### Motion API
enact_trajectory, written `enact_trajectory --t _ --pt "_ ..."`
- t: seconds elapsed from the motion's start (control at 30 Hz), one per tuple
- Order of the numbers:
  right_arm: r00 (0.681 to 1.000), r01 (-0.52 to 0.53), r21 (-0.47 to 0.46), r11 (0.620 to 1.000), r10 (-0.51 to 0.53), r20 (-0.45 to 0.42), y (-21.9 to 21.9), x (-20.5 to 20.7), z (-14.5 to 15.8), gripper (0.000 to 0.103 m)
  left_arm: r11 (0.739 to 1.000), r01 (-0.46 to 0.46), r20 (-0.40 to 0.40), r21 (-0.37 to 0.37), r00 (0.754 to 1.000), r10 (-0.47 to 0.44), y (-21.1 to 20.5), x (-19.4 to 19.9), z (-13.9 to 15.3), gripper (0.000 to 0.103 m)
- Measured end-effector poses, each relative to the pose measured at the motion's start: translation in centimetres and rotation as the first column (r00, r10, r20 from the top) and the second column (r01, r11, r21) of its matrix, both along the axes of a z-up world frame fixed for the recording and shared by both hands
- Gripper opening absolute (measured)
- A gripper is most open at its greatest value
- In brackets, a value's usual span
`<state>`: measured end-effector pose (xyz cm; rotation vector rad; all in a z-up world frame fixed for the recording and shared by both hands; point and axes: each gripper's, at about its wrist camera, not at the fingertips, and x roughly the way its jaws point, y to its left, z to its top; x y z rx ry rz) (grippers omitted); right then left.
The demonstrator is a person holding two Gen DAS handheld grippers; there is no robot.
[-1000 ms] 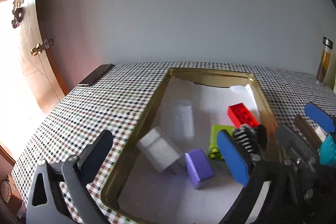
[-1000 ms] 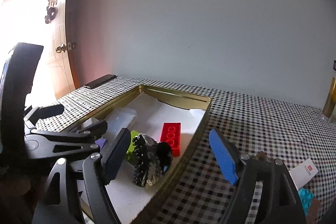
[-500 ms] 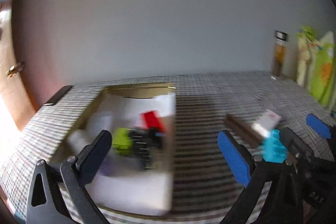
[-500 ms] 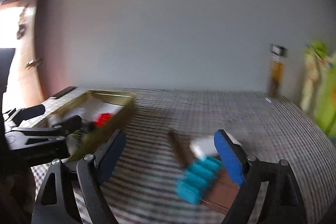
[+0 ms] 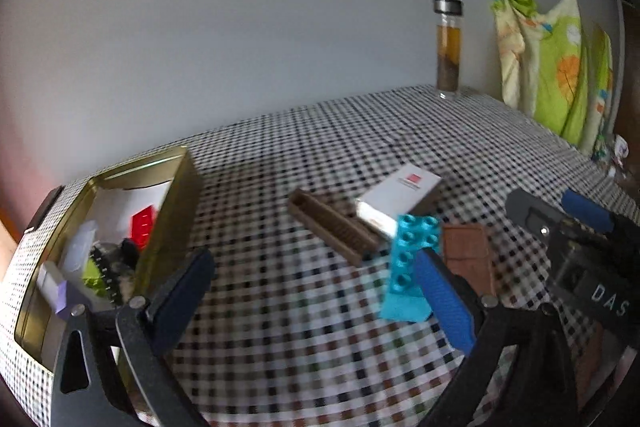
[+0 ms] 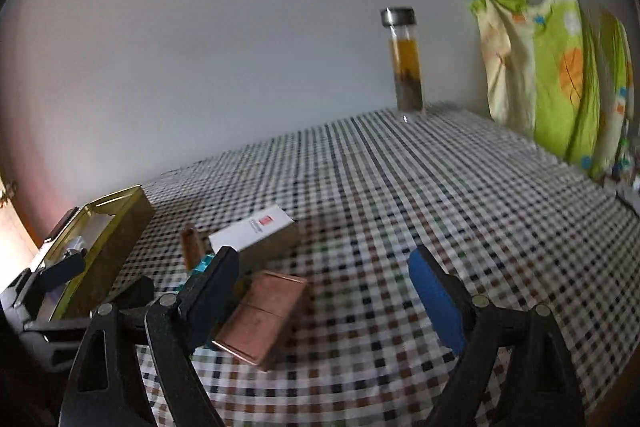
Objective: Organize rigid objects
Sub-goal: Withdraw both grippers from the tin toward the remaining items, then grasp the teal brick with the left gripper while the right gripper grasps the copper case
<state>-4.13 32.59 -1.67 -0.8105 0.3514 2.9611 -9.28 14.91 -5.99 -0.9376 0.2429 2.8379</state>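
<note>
Nearest the lens, the left gripper [image 5: 316, 291] stands with its jaws wide apart and nothing between them, above the checked tablecloth [image 5: 320, 155]. The right gripper [image 6: 324, 291] has just been opening and also holds nothing. Just beyond lie a turquoise building brick [image 5: 408, 267], a copper-brown flat case [image 6: 264, 315], a brown slotted bar [image 5: 332, 231] and a white carton with a red mark [image 5: 400, 191], close together. Off to the left sits the gold tin [image 5: 176, 211] holding a red brick [image 5: 143, 225] and other pieces. Farthest back stands a capped glass bottle [image 6: 406, 63], beside green floral cloth [image 6: 560, 67].
</note>
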Motion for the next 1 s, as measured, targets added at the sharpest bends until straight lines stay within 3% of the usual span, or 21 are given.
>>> enact_trajectory --t 0.3,0.87,0.97,1.0 --pt "1.0 0.004 -0.033 0.999 -0.005 -0.006 0.6 -0.1 0.0 0.089 0.997 0.072 0.026 -0.002 0.997 -0.071 2.2 -0.6 -0.6 0.082" --pt "0.999 -0.01 -0.085 0.996 0.013 0.031 1.1 -0.5 -1.1 0.089 0.993 0.116 0.053 0.038 0.992 -0.118 3.0 -0.3 -1.0 0.081" --pt "0.999 -0.014 -0.082 0.997 0.017 0.044 1.0 -0.7 -1.2 0.089 0.991 0.127 0.086 0.052 0.988 -0.131 3.2 -1.0 -1.4 0.071" --pt "0.999 -0.014 -0.082 0.996 0.017 0.046 1.0 -0.7 -1.2 0.089 0.99 0.128 0.097 0.059 0.986 -0.133 3.2 -1.2 -1.5 0.063"
